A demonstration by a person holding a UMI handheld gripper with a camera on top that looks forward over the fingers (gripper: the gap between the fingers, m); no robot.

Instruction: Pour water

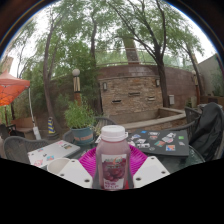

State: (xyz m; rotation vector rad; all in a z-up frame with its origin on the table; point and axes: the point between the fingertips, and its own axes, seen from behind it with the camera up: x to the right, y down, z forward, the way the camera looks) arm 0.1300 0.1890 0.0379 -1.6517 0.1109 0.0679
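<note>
A small plastic bottle (113, 160) with a white cap and a dark red fruit label stands upright between my fingers, held above the table. My gripper (112, 166) is shut on it, both magenta pads (89, 158) pressing its sides. The white fingers (73, 172) flank the bottle at either side. No cup or other vessel for water shows in this view.
A round table (185, 152) beyond the bottle carries a white sheet (52, 151) and colourful cards (160, 142). A potted plant (80, 118) stands behind it. Chairs (15, 148) sit around; a brick structure (130, 95), trees and a red parasol (11, 88) lie farther off.
</note>
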